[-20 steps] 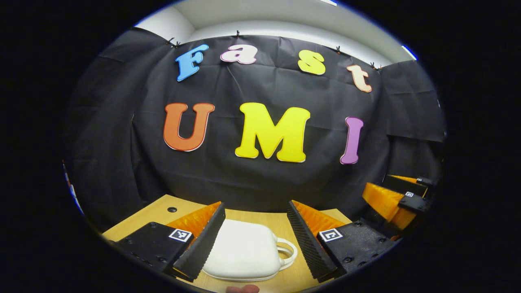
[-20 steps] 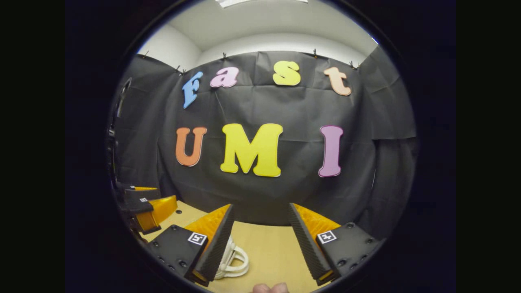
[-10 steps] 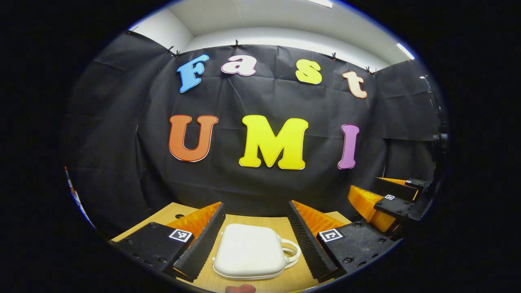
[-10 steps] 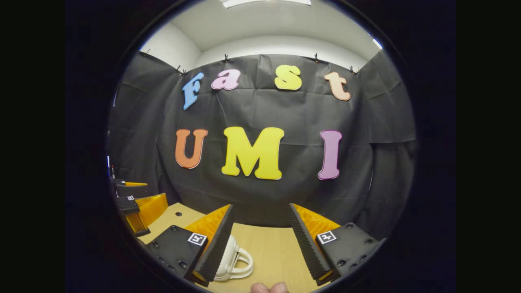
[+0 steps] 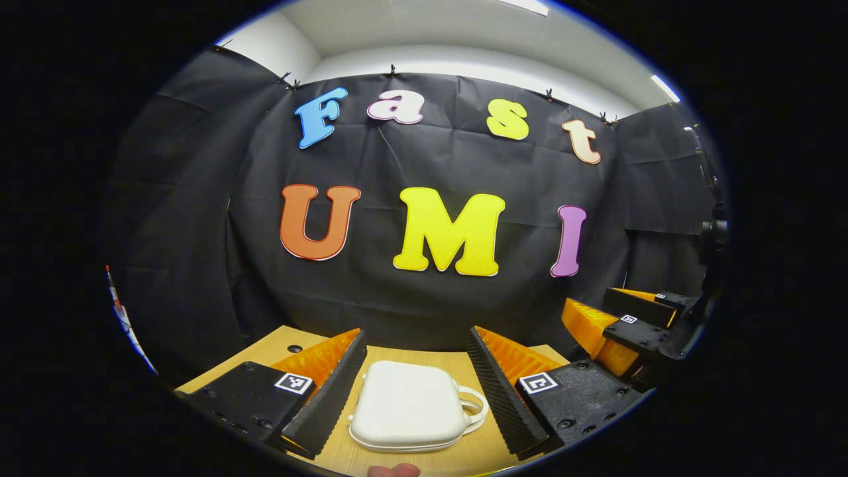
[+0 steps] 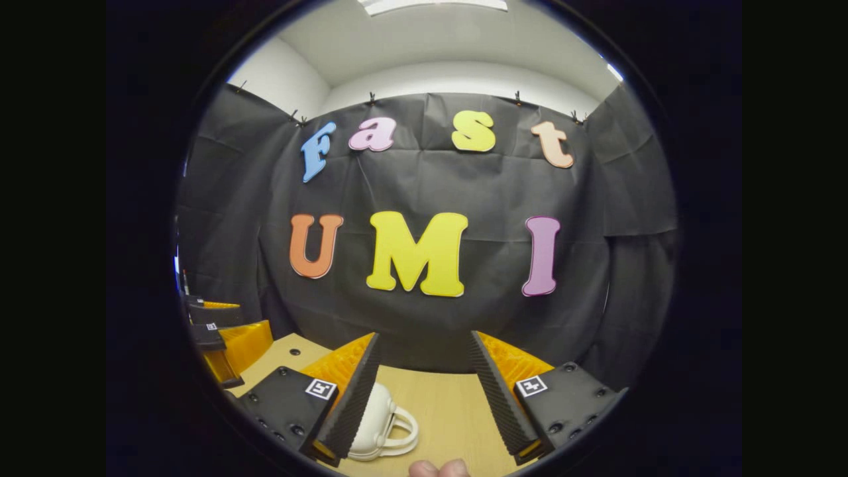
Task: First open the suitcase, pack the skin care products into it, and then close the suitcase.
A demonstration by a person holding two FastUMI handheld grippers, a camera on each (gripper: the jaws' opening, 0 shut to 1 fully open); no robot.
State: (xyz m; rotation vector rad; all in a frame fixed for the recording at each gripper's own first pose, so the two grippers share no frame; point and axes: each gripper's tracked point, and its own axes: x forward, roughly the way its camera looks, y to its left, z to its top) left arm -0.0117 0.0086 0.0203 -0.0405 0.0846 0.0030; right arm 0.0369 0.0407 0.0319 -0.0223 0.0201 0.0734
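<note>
In the left gripper view, the left gripper (image 5: 416, 354) hangs just above a light wooden table (image 5: 430, 360) with its jaws spread wide, and a small white suitcase (image 5: 407, 405) lies flat and closed on the table in the gap between the two fingers, touching neither. The case's looped white handle (image 5: 473, 405) points right, towards the right-hand finger (image 5: 497, 391), while its left edge sits just beside the left-hand finger (image 5: 328, 394). A fingertip of the person's hand (image 5: 393, 470) shows at the very near edge. Far to the right in the same view the right gripper (image 5: 619, 324) is raised above the table's right side, well apart from the suitcase. In the right gripper view, the right gripper (image 6: 424, 371) also has its jaws spread, with bare table (image 6: 444, 411) between them and nothing gripped. There the suitcase (image 6: 374, 424) lies near and to the left, partly hidden behind the left-hand finger (image 6: 351, 397), its handle (image 6: 401, 430) sticking out into the gap. The left gripper (image 6: 228, 338) shows at the far left, and the person's fingertips (image 6: 438, 469) at the near edge.
</note>
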